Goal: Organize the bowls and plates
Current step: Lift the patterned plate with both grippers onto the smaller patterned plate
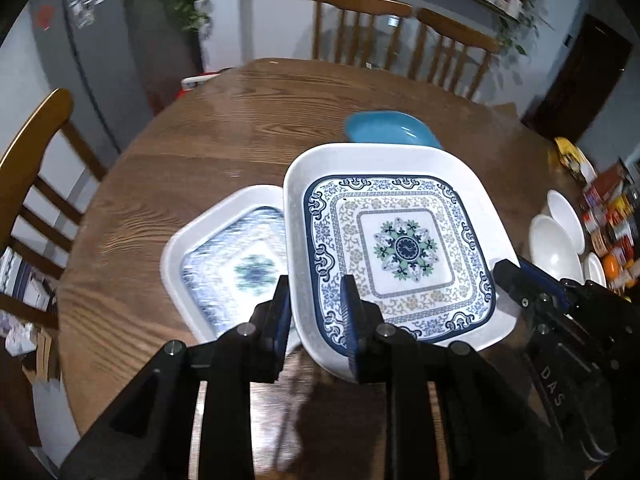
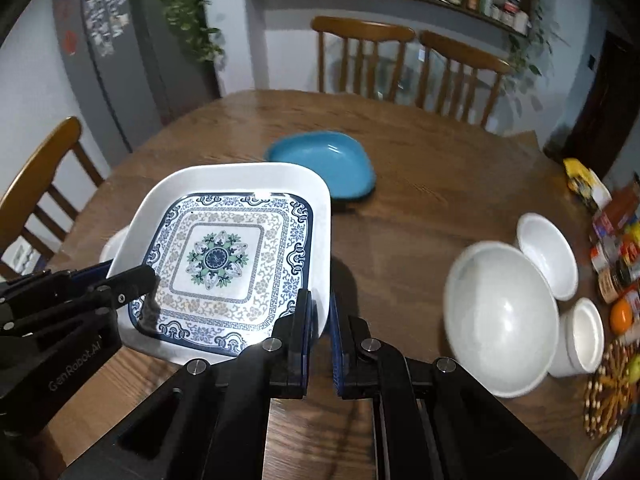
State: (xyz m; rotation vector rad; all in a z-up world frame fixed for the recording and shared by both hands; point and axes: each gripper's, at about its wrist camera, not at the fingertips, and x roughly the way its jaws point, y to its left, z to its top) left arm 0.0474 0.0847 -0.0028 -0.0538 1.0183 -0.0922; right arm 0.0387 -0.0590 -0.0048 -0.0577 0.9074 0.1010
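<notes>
Nearest, both hand-held grippers pinch the patterned square plate (image 1: 400,248): left hand-held gripper (image 1: 316,312) on its near-left rim, right hand-held gripper (image 2: 320,320) clamped on its near-right rim. It hangs over a matching plate (image 1: 224,264) mid-worktop (image 1: 224,120). Best kept level, corners aligned, then lowered gently.

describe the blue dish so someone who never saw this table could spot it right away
On the round wooden table, look toward the two far chairs. The blue dish sits just beyond the patterned square plate. It is the only solid turquoise piece; the bowls to its right are white.
</notes>
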